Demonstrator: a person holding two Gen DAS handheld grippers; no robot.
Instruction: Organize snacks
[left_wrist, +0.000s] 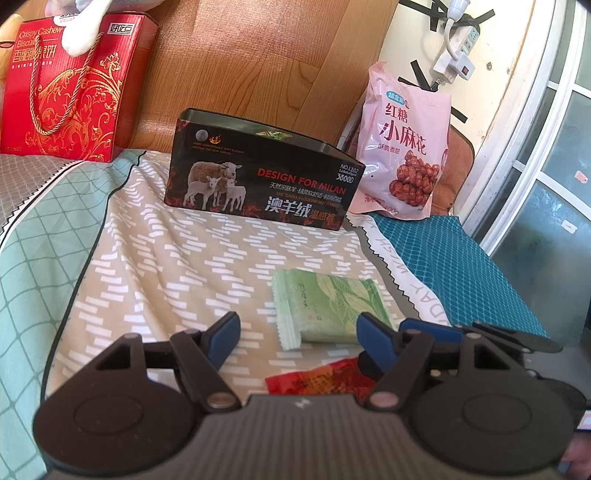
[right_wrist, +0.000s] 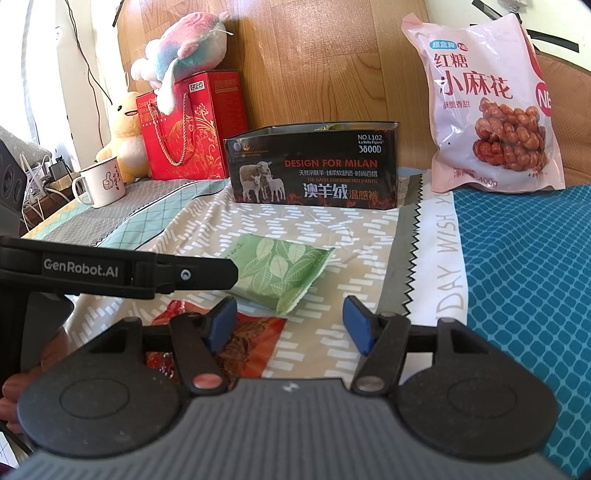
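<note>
While both tongs gape: 2 pkts (right_wrist: 275, 273), 1 tin (right_wrist: 316, 166).

A green leaf-printed packet (right_wrist: 280, 271) and a red packet (right_wrist: 243, 339) lie flat before the open black tin (right_wrist: 317, 166).

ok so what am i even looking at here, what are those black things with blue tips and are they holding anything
Those are two hand-held claws; a person grips one in each hand, and each carries a camera looking along its fingers. One picture comes from the left claw, the other from the right claw. Both are open and hold nothing. On the patterned bed cover lie a green leaf-print packet and a red packet. Behind them stands an open black tin, apparently for the snacks, with a pink snack bag propped upright to its right.
</note>
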